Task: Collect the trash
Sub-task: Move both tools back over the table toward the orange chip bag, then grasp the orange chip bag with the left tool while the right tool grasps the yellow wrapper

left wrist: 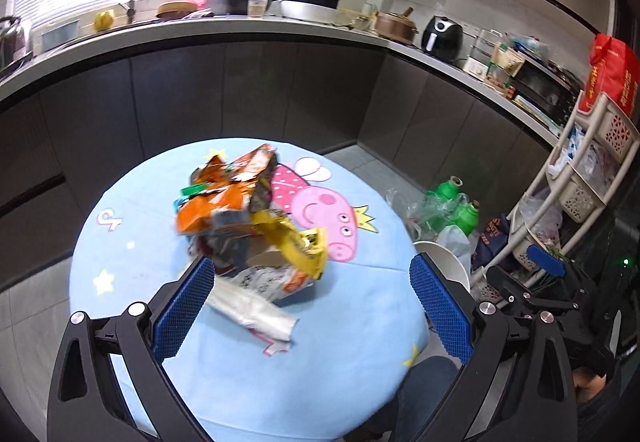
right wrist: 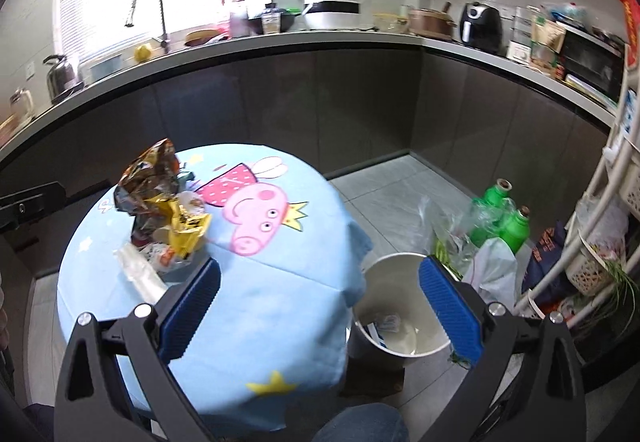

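Observation:
A heap of crumpled snack wrappers (left wrist: 248,214), orange, yellow and silver, lies on the round table with a blue cartoon cloth (left wrist: 352,326). A clear plastic wrapper (left wrist: 252,312) lies at its near side. My left gripper (left wrist: 312,270) is open just short of the heap, its left pad beside the clear wrapper. My right gripper (right wrist: 320,274) is open and empty, above the table's right edge and the white bin (right wrist: 400,306), which holds a few scraps. The heap (right wrist: 164,202) is to its left. The right gripper's body shows in the left wrist view (left wrist: 532,290).
Green bottles and plastic bags (right wrist: 496,218) lie on the floor right of the bin. A white shelf rack (right wrist: 600,234) stands at the far right. Dark kitchen cabinets (left wrist: 280,90) run behind the table. A person's knee (right wrist: 360,422) is at the table's front.

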A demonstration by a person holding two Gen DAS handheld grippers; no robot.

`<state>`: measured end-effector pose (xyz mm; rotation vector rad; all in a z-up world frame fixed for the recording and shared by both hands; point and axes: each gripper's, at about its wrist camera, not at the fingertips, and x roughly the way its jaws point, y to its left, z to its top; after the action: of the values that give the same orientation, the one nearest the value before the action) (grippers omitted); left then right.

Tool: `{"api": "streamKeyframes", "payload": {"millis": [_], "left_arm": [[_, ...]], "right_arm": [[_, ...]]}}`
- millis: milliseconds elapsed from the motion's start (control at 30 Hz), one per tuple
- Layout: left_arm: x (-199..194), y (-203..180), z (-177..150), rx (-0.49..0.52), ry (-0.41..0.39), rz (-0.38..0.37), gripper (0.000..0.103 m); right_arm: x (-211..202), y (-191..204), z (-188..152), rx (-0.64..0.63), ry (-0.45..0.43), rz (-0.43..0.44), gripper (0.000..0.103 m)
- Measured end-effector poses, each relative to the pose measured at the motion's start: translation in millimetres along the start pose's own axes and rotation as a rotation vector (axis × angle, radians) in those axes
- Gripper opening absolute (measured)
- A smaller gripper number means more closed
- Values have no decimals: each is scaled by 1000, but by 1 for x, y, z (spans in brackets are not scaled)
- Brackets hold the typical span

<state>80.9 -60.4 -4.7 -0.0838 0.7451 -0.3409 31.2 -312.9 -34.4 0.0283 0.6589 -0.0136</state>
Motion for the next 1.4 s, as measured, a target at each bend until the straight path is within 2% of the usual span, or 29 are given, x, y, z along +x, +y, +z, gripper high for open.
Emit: {"api": "streamKeyframes", "payload": {"millis": [200,433,567,700,800,967,1233,1267,1300,1333,1367,1400], "left_arm": [[-5,56,-19,-95,43,70,94],[-7,106,-32,-182,67,112,94],[-3,117,-25,-190,65,82,94],[10,110,-6,-145,49,38,93],[31,101,10,-96,55,10,86],[62,95,25,-88,87,-42,75],[91,91,34,-55,105,-46,73],[95,90,35,-55,108,-47,73],[99,90,36,-57,110,-46,73],[103,89,38,-55,111,-38,73],[108,89,40,-48,114,-31,73],[112,88,41,-41,117,-28,71]], "right_arm": [[13,43,8,-67,8,86,100],[42,96,21,-129,50,214,100],[62,114,23,-140,85,243,100],[79,120,21,-132,121,261,100],[93,123,21,-138,134,279,99],[124,127,24,-144,147,324,98],[168,140,31,-166,161,373,72],[171,142,30,-172,164,372,63],[174,143,30,-177,169,369,46],[176,143,29,-181,177,366,35],[175,142,27,-186,180,358,17],[173,141,27,-186,177,357,8]]}}
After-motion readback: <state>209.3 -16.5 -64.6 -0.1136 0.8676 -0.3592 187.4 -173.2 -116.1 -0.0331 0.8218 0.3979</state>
